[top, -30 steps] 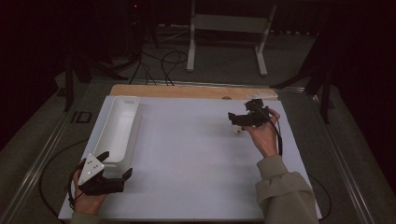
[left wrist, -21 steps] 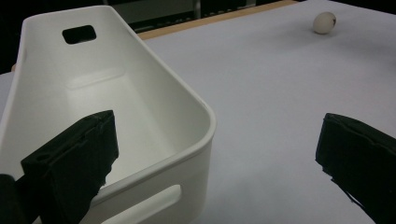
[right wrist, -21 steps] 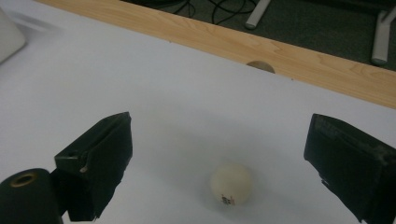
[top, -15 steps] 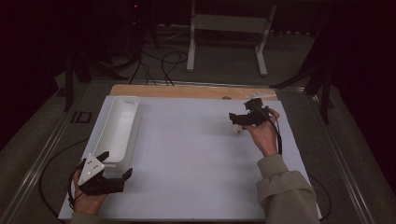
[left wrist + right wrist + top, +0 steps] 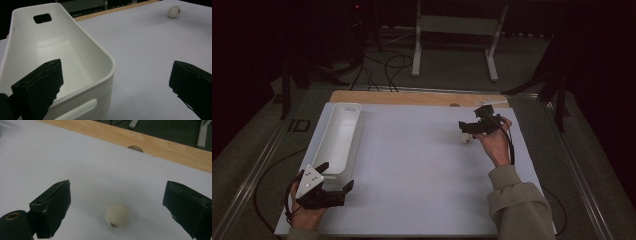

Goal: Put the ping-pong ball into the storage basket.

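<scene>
Your right gripper (image 5: 465, 129) sits toward the far right corner of the desk (image 5: 422, 175), its jaws spread wide and holding nothing. In the right gripper view the small white ball (image 5: 116, 215) lies on the white desk surface between those two black jaws, nearer the left one in that view but touching neither. The ball carries a small dark printed mark low on the side facing the camera. Seen from the high view, the ball (image 5: 466, 139) rests just beside the tips of the right gripper, on their near side, well in from the right edge of the desk. Beyond it, along the far edge, runs a bare wooden strip (image 5: 160, 147).

Your left gripper (image 5: 334, 182) is at the near left corner of the desk, jaws also wide open and empty. One jaw stands over the near end of the long white bin (image 5: 338, 137), the other over the bare desk just beside it; in the left gripper view the bin (image 5: 75, 62) shows its rounded rim, an empty inside and a handle slot at each end. The bin lies lengthwise along the left edge of the desk, well apart from the ball (image 5: 173, 11).
</scene>
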Tool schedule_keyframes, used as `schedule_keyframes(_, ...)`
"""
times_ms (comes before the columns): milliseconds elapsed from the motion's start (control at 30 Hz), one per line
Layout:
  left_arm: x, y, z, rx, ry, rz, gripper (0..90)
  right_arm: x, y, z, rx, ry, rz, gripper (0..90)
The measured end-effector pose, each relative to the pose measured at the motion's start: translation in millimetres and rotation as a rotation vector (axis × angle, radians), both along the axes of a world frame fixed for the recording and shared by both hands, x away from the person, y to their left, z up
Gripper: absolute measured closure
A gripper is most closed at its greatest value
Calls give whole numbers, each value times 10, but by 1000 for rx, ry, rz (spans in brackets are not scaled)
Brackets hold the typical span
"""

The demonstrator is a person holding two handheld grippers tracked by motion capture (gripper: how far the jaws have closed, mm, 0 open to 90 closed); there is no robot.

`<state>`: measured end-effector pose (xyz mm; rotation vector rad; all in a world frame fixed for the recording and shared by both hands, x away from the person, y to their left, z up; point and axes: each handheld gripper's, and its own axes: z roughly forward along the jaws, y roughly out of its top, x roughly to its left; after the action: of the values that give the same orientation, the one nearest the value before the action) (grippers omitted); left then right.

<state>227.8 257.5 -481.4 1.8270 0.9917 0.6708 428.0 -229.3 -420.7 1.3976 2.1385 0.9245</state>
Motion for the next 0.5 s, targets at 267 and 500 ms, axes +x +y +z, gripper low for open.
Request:
schedule_keyframes(267, 0, 0, 0, 0, 0, 0, 0, 41, 1, -64, -5, 27, -1, 74)
schedule_keyframes(500, -1, -2, -1, 2, -1, 0, 0, 83, 20, -146, -19, 48, 6, 74)
